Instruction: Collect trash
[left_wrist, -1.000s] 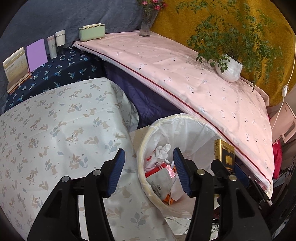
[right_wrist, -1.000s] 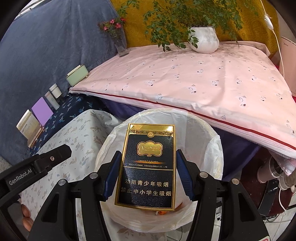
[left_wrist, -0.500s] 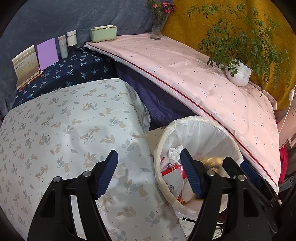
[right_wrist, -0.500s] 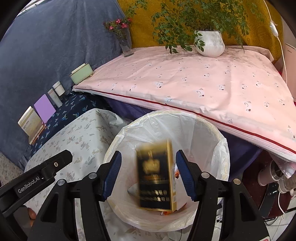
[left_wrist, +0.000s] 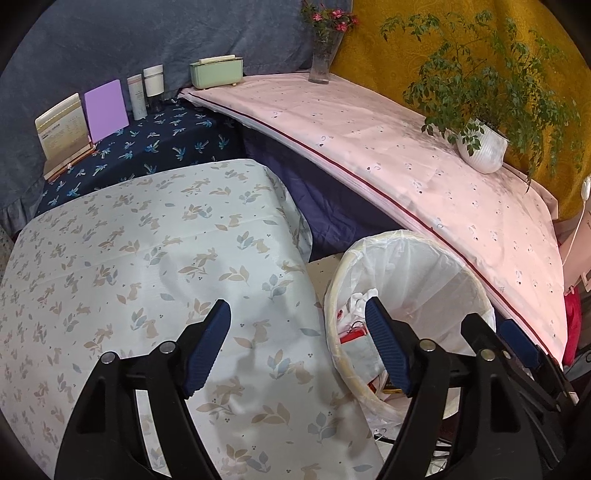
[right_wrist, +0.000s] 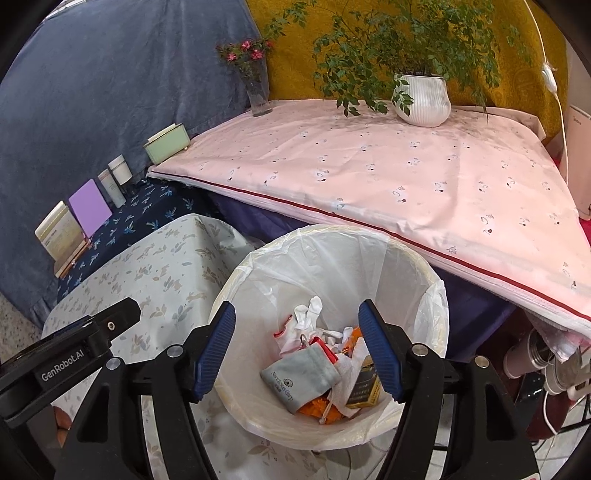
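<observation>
The gold-and-black box (right_wrist: 364, 387) lies in the bin (right_wrist: 424, 280), tipped against its right wall, beside a grey pouch (right_wrist: 299, 376) and crumpled wrappers. Above the bin, the right hand-held gripper (right_wrist: 297, 350) is released, jaws opening, nothing between them. Left of the bin, the left hand-held gripper (left_wrist: 297, 347) hangs empty over the leaf-print surface (left_wrist: 147, 240), jaws also opening. A careless swing could catch the thin liner (right_wrist: 280, 251) and tip the bin.

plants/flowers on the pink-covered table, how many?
2. A glass vase of pink flowers at the far left corner, and a leafy plant in a white ribbed pot farther right along the back edge. None looks hidden.
</observation>
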